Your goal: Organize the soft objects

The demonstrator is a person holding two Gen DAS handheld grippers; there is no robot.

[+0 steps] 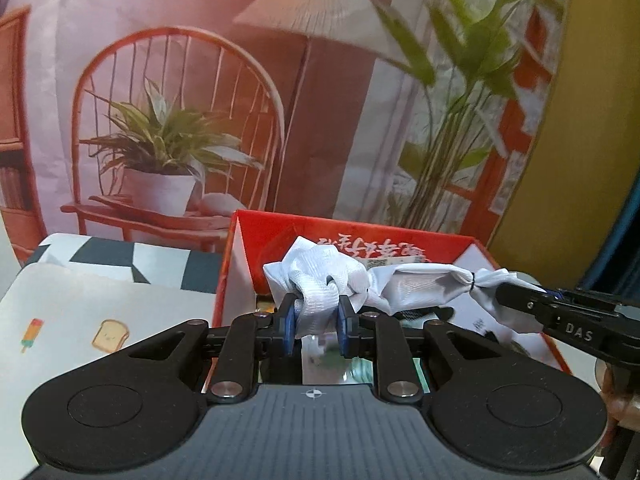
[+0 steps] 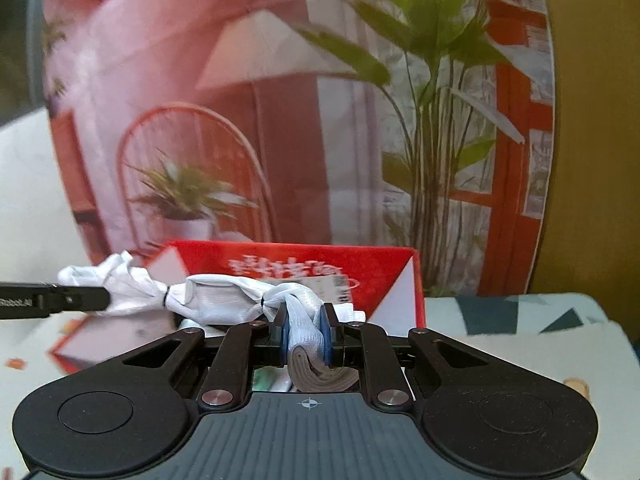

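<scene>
Above the red box (image 1: 400,240), my left gripper (image 1: 318,320) and right gripper (image 2: 305,332) each pinch one end of the white cloth (image 1: 420,284); placing remains, I judge.

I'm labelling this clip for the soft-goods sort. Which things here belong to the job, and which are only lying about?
In the job:
- white cloth, stretched between both grippers
- left gripper, shut on it
- right gripper, shut on it
- red box behind

Just lying about:
- printed backdrop
- patterned mat
</scene>
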